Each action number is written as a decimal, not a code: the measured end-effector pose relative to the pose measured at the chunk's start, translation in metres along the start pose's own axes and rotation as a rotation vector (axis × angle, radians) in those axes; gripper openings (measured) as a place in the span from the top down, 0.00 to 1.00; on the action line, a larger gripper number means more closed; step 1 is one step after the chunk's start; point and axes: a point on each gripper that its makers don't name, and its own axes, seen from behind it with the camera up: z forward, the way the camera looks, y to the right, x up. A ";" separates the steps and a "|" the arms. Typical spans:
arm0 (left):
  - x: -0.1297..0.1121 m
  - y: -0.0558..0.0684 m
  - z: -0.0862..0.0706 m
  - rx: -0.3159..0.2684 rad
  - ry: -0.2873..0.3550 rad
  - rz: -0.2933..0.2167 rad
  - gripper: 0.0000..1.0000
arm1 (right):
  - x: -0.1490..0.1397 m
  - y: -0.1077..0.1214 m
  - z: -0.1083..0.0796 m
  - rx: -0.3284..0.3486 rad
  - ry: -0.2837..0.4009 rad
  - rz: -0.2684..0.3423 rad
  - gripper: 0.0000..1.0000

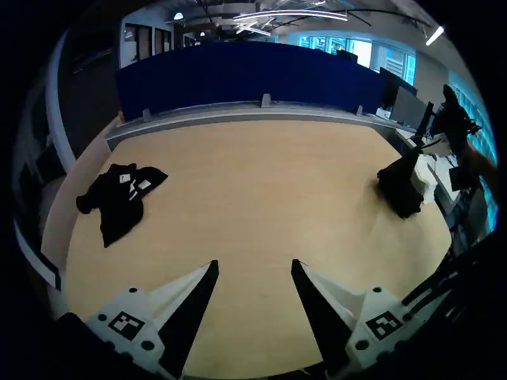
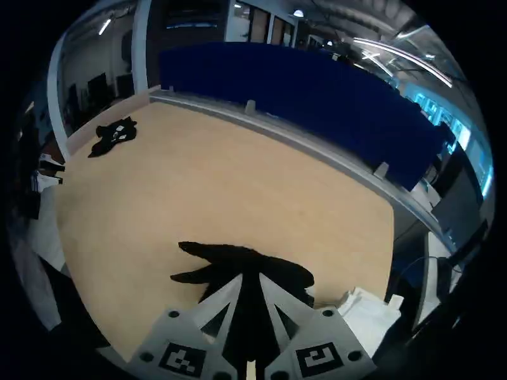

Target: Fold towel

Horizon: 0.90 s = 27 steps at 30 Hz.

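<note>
A black towel (image 2: 215, 253) lies bunched near the right edge of the wooden table (image 2: 190, 183). My right gripper (image 2: 251, 275) is shut on it, fingers close together with the cloth pinched between them. From the left gripper view the same towel (image 1: 399, 193) rises in a dark heap under the right gripper (image 1: 409, 166). My left gripper (image 1: 253, 263) hangs open above the table's near side with nothing between its fingers, well to the left of the towel.
A second black cloth (image 1: 120, 196) with white tags lies at the table's far left, also seen as a small black cloth (image 2: 114, 136). A blue partition (image 1: 253, 76) runs along the back edge. A white cloth (image 2: 371, 313) sits off the table's right edge.
</note>
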 end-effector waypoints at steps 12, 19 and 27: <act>-0.003 0.001 -0.001 0.000 -0.003 0.006 0.15 | -0.059 0.014 -0.006 -0.071 -0.075 0.027 0.97; -0.005 0.000 -0.004 0.006 -0.004 0.010 0.15 | -0.100 0.028 -0.009 -0.129 -0.149 0.056 0.97; -0.009 -0.001 -0.005 0.007 -0.009 0.008 0.15 | -0.164 0.024 -0.001 -0.160 -0.258 0.142 0.97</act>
